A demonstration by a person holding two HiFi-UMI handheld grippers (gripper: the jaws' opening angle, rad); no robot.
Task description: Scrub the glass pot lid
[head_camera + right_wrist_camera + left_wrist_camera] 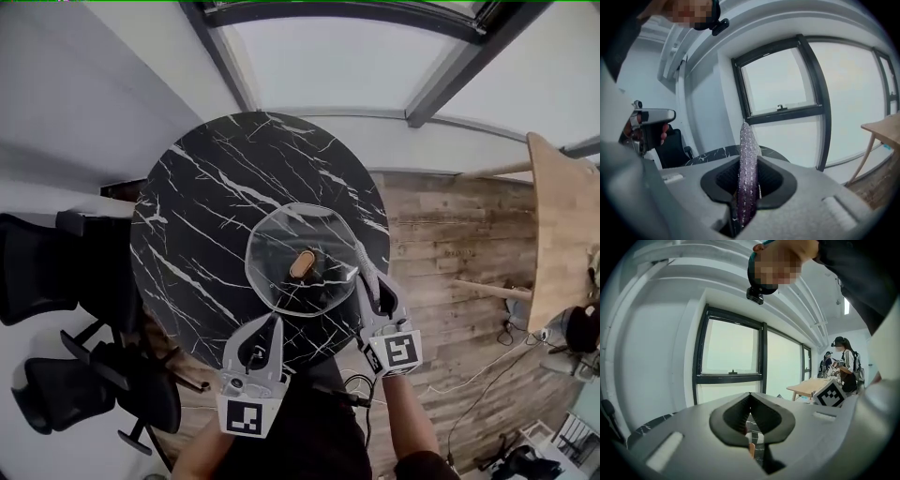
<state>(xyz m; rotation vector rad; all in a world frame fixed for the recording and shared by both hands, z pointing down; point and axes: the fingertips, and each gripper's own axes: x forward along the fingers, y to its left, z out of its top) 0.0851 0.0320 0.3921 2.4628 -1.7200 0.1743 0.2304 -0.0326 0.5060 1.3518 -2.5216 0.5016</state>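
Note:
A clear glass pot lid with a wooden knob lies on the round black marble table, right of its middle. My right gripper sits at the lid's right rim. It is shut on a glittery purple scrubber, which stands up from between the pads of the right gripper. The scrubber shows silvery beside the rim. My left gripper points at the lid's near edge. Seen in its own view, the left gripper has its pads pressed together with nothing visible between them.
Black office chairs crowd the table's left side. A wooden table stands at the right over plank flooring with cables. Large windows lie beyond the table. Two people stand far off by another wooden table.

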